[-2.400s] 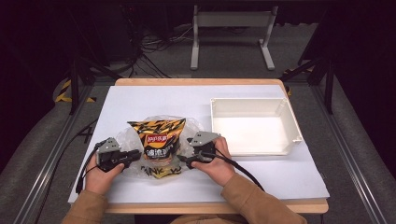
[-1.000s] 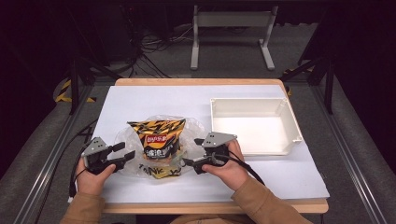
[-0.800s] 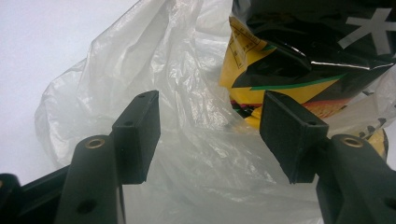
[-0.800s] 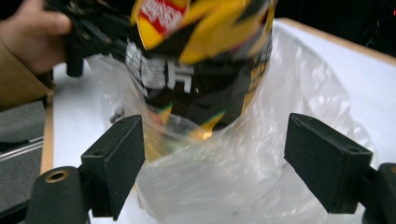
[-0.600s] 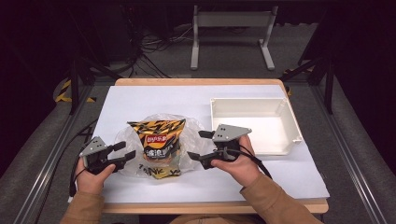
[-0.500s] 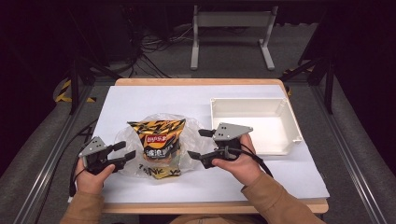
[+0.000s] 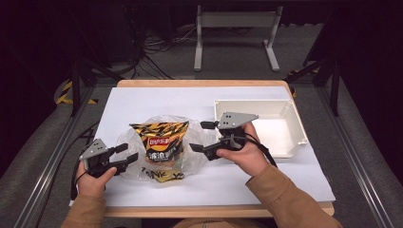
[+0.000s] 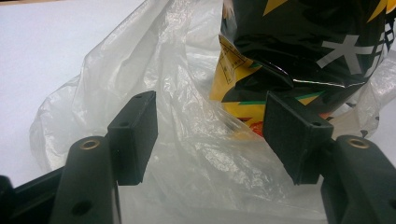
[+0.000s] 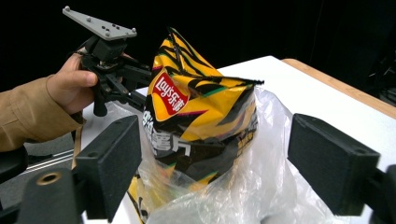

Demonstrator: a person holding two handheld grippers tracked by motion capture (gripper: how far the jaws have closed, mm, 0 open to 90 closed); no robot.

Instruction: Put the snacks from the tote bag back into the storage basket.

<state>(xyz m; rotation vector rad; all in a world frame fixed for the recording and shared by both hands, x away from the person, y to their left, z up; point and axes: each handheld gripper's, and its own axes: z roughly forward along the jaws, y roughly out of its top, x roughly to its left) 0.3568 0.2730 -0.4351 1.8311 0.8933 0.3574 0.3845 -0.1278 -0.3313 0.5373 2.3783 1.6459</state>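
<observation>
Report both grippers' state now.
Left gripper: open, jaws around clear plastic bag film.
Right gripper: open, holding nothing, facing the chip bag.

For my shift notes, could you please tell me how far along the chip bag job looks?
Done: chip bag sits partly inside the clear plastic bag. In hand: nothing; left gripper and right gripper flank it, both open. Left: apparently a grasp; white bin holds nothing.

The chip bag [image 7: 159, 142] is looking shiny and crinkly. The thin plastic bag [image 8: 187, 154] around it, between the left gripper's matt black jaws, is looking see-through and wrinkled.
</observation>
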